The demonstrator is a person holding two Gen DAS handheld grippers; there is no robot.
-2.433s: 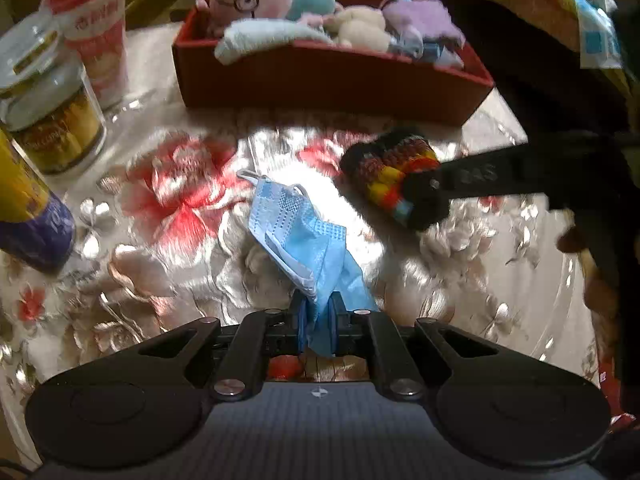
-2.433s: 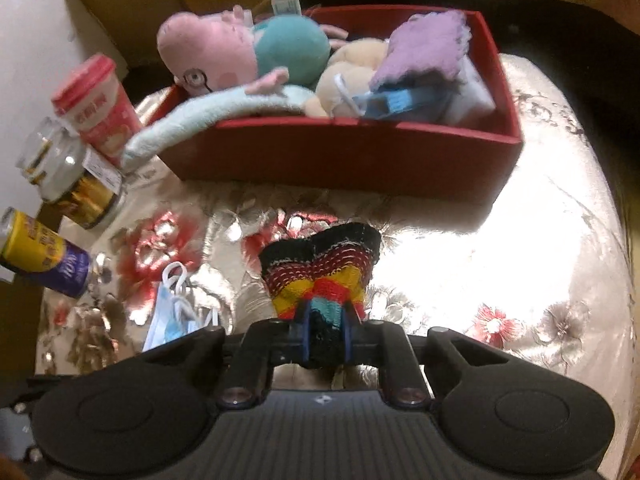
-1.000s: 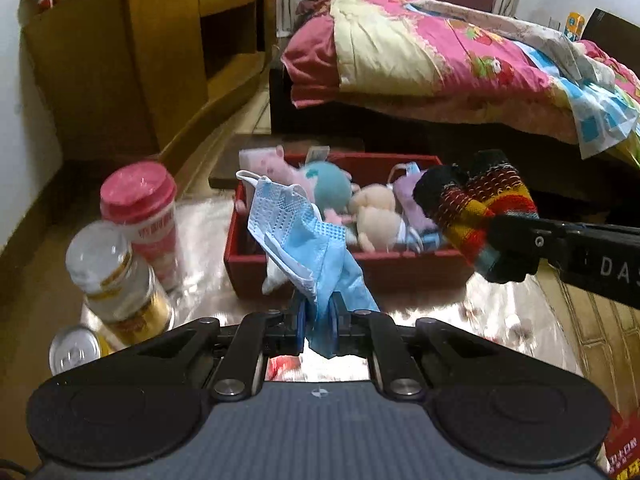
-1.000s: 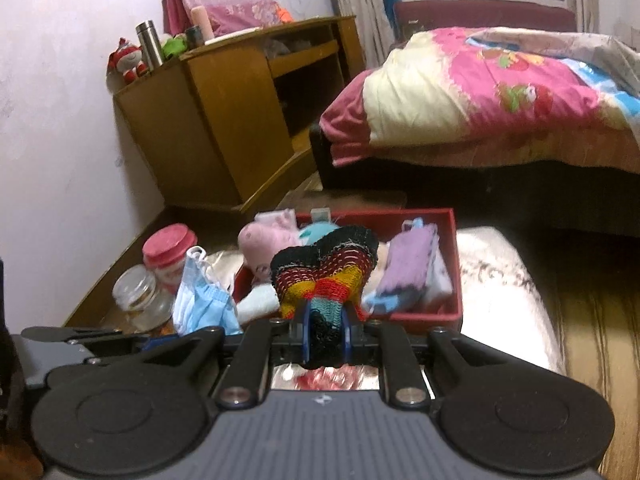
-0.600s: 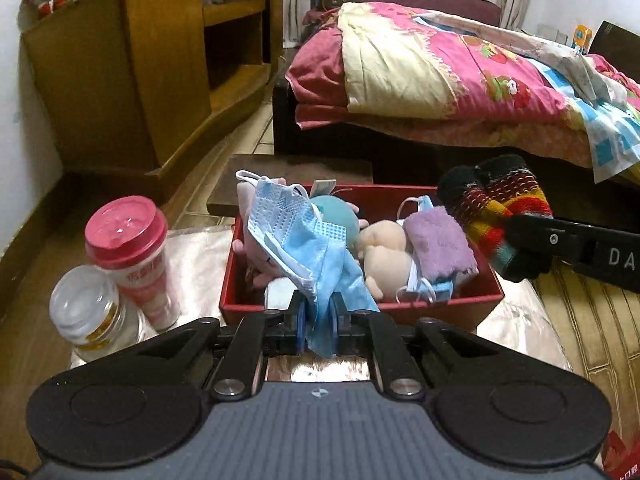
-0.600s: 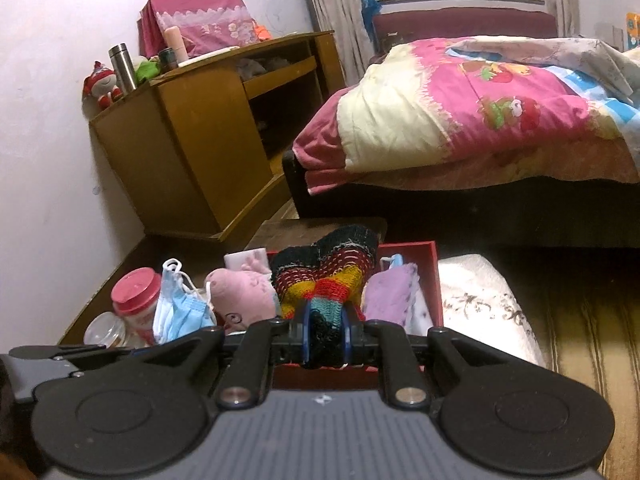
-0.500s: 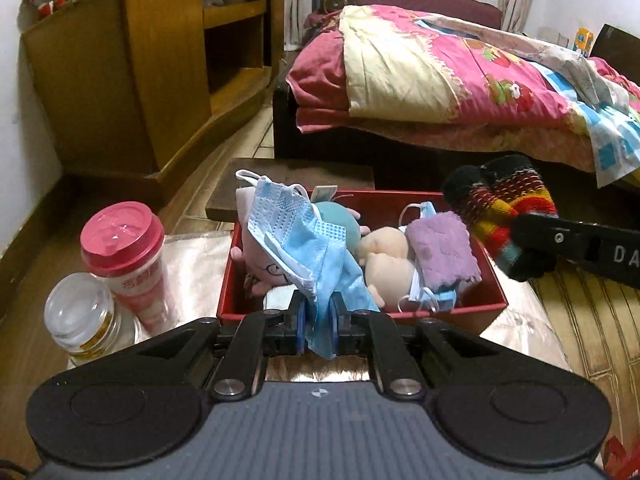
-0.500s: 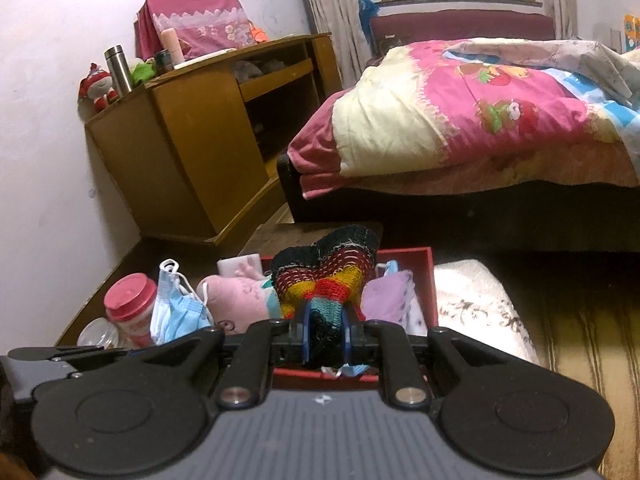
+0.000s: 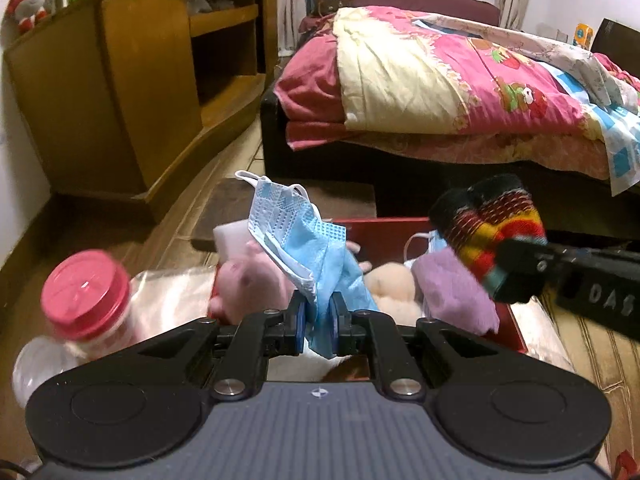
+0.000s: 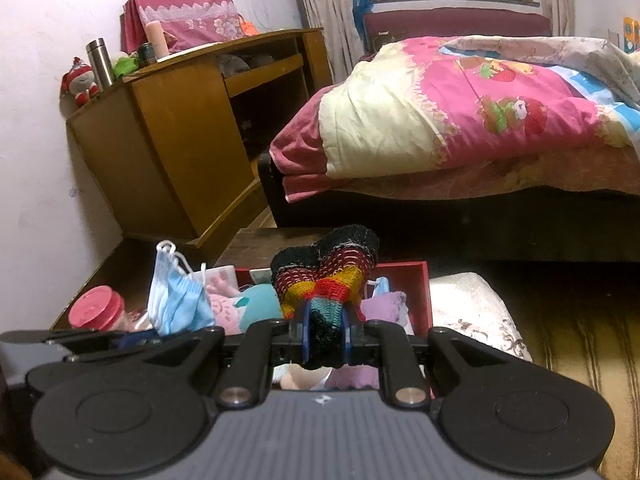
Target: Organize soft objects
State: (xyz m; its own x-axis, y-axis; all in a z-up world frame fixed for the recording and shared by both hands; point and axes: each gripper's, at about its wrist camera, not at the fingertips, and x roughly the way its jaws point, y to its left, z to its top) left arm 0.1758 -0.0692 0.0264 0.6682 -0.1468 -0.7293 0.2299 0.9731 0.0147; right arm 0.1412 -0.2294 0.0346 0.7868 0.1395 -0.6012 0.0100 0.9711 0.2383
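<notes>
Only one piece of lettering reads here: pale capitals "DAS" on the side of the black right gripper (image 9: 516,276), seen from the left wrist view at the right edge, where the frame cuts the word off after the S, so whatever follows cannot be told. That lettered black arm sits just behind the fingers clamped on the black, red and yellow striped knitted sock (image 9: 486,220). The red-lidded plastic cup (image 9: 86,294) is too blurred for any label to be made out. A small orange box (image 9: 583,35) beyond the bed shows print far too small to read. Nothing legible in the right wrist view.
</notes>
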